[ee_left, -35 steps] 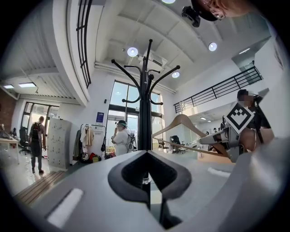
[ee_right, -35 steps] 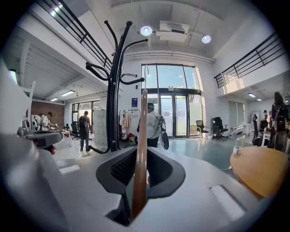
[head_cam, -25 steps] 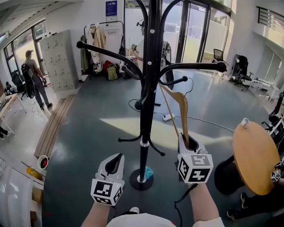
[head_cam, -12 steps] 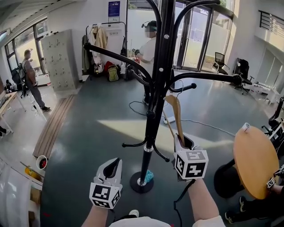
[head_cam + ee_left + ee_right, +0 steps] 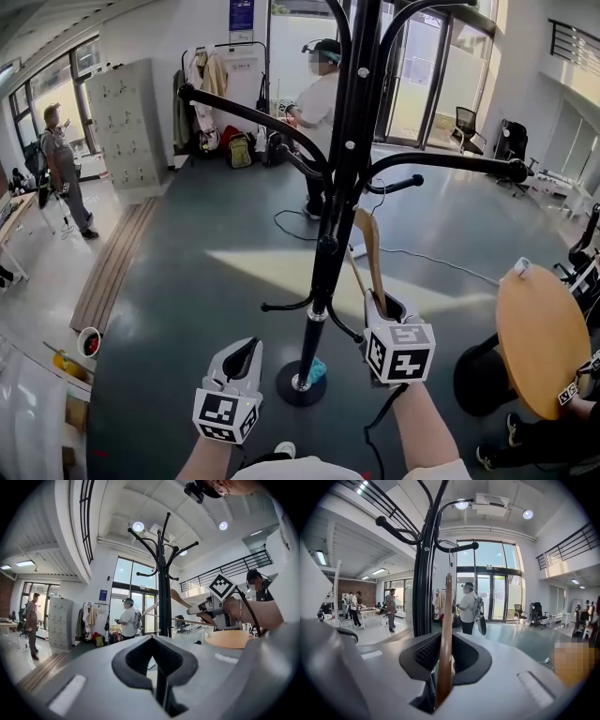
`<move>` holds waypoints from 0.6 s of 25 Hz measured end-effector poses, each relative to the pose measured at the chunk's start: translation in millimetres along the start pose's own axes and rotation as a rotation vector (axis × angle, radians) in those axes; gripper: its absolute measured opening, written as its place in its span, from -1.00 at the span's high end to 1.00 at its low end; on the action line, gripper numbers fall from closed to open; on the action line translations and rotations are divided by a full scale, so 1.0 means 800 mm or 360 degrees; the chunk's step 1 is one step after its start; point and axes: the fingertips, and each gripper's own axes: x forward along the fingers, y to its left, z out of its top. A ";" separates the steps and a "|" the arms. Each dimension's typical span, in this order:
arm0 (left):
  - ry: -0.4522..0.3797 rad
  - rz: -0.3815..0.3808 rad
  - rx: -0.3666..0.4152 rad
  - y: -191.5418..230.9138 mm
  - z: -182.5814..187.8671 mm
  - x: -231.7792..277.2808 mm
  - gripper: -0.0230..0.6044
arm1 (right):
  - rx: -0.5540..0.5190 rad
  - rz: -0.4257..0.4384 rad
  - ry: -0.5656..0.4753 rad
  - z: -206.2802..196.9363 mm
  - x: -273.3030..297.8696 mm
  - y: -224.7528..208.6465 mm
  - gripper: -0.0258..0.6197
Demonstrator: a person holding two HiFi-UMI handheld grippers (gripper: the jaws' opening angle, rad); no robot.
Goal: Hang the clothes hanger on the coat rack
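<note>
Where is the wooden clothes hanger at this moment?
In the head view the hanger stands right of centre, clamped in the right hand-held gripper, beside the black coat rack pole.

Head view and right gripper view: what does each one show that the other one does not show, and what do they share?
Only the head view: the left gripper, the round table and the rack's base on the floor.
Only the right gripper view: the right gripper from close by, its jaws shut on the hanger, and the ceiling lights.
Both: the rack, the hanger and a person in white behind them.
</note>
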 end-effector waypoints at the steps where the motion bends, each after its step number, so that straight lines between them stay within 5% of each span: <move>1: 0.0005 -0.0004 -0.0001 -0.001 -0.001 -0.001 0.93 | 0.0007 -0.0002 -0.0002 -0.002 -0.001 0.001 0.68; 15: -0.0031 -0.0049 0.0018 -0.023 0.010 0.001 0.93 | 0.0055 0.0041 -0.0103 -0.005 -0.021 0.007 0.56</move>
